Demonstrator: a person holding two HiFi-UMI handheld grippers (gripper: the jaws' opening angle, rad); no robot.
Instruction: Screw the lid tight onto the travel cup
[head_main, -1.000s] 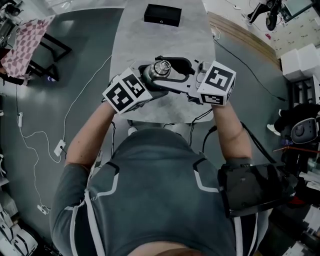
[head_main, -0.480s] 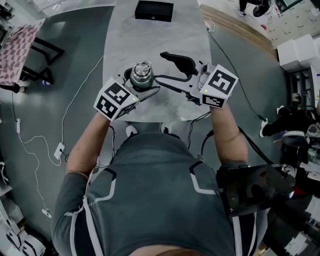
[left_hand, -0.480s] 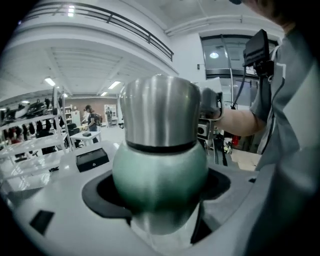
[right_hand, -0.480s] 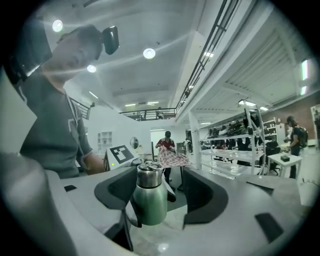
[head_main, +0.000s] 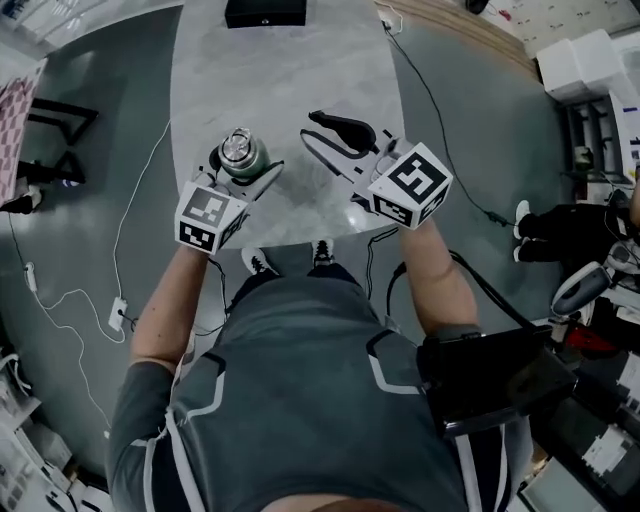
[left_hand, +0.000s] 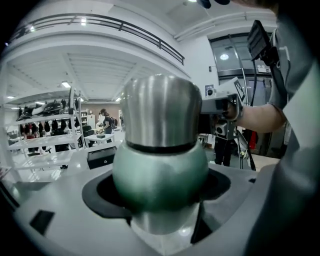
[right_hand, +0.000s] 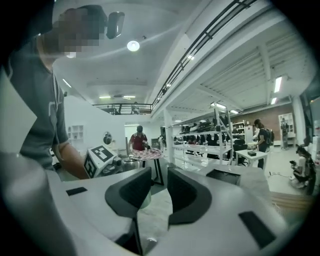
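L claw (head_main: 240, 170): clamped on cup (head_main: 238, 150), pads around green body. Steel lid (left_hand: 160, 110) sits on top. Cup upright at near-left part of surface (head_main: 290, 70). R claw (right_hand: 159, 192): empty, jaws just been closing, narrow gap left. Positioned right of cup, not touching.

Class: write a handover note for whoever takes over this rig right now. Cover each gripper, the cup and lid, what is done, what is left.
Left gripper: shut on the travel cup, around its green body, near the table edge closest to the person.
Right gripper: empty, clear of the cup; jaws have just been closing, a narrow gap remains.
Lid: seated upright on the cup.
Done: lid is on.
Left: tightness can't be judged; probably regrip the lid for a final twist.
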